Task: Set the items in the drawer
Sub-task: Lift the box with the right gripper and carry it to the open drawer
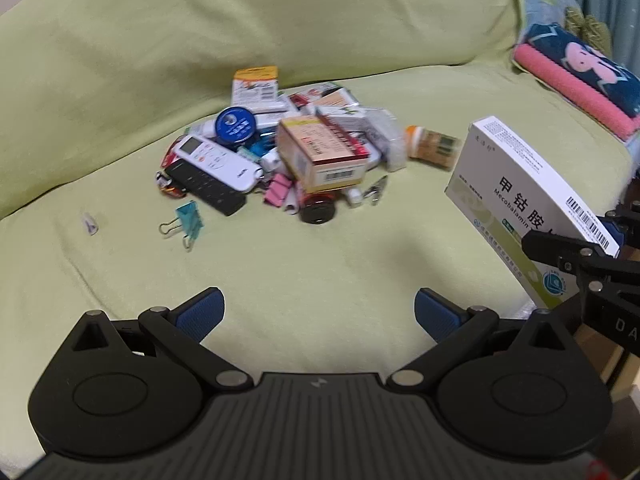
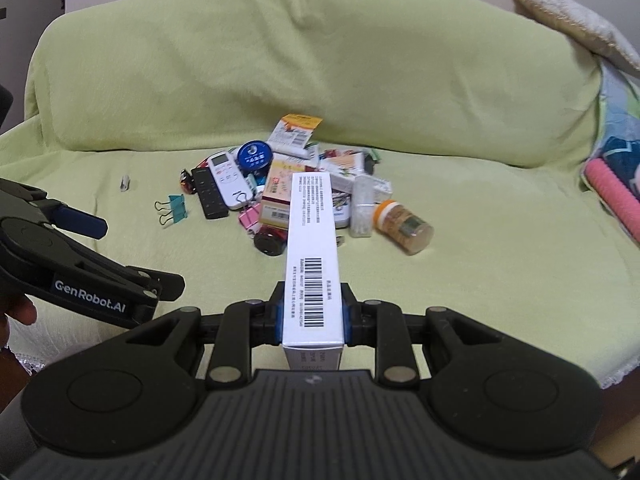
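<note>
On the sofa (image 2: 480, 240), draped in a light green cover, a heap of small things lies near the middle of the seat, close under the back cushion. No drawer shows in either view.

Going left to right: the left gripper (image 1: 319, 314), black with blue pads, hangs over the seat's front edge with its jaws wide apart and nothing between them. Off the heap's left side lies a teal binder clip (image 2: 173, 208), light and springy, best taken by its folded body and not the wire loops. Next come a flat black remote (image 2: 208, 194) and a white remote (image 2: 230, 184), both stiff and smooth, likely to slip unless pinched across their narrow width. A round blue tin (image 2: 255, 156) sits behind them. The pink-and-red cardboard box (image 1: 320, 152) in the middle is light and would dent under a hard squeeze.

The right gripper (image 2: 312, 318) is closed on a long white cardboard medicine box (image 2: 311, 248) with a barcode, holding it at one end, clear of the seat. Held so far from its middle it may tilt, though it looks light. At the heap's right edge an amber plastic pill bottle (image 2: 404, 226) with an orange-and-white cap lies on its side; round and slick, it could roll.
</note>
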Motion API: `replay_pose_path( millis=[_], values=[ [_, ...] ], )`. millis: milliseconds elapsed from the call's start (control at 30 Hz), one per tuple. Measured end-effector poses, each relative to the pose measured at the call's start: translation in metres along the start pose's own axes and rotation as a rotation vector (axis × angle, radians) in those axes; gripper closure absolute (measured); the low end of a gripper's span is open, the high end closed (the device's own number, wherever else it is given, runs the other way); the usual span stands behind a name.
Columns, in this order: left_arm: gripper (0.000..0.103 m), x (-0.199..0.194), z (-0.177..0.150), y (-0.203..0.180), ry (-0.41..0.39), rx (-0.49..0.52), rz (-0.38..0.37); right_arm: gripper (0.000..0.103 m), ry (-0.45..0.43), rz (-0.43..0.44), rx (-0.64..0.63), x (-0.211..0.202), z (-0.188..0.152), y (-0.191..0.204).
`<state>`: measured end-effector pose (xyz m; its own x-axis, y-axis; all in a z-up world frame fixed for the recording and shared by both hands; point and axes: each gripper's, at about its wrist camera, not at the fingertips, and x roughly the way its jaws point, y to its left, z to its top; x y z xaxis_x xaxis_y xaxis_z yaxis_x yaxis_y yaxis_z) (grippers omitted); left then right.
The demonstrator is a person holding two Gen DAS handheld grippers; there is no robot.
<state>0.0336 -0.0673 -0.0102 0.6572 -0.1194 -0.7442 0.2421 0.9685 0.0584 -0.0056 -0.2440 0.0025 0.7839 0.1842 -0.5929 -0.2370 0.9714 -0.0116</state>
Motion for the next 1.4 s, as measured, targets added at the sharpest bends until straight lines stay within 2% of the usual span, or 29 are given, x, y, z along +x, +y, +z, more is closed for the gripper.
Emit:
replay_pose_path(
  millis=[233,500,933,1233,1400],
  values=[
    [0.001,-0.020,0.000,-0.031,-0.040,0.066,-0.065,0.082,-0.026,-0.064,0.049,-0.038,-0.009,-0.012],
    [0.001,-0.043,-0.003,-0.079,-0.076,0.155,-0.172,0.082,-0.054,-0.168,0.109,-0.085,-0.026,-0.031],
    [0.001,-0.070,-0.017,-0.164,-0.096,0.317,-0.335,0.082,-0.058,-0.341,0.216,-0.164,-0.074,-0.067],
    [0.001,-0.082,-0.024,-0.208,-0.107,0.399,-0.399,0.082,-0.047,-0.456,0.281,-0.211,-0.108,-0.092],
    [0.001,-0.085,-0.027,-0.224,-0.108,0.432,-0.419,0.082,-0.035,-0.481,0.301,-0.224,-0.121,-0.102]
  ],
)
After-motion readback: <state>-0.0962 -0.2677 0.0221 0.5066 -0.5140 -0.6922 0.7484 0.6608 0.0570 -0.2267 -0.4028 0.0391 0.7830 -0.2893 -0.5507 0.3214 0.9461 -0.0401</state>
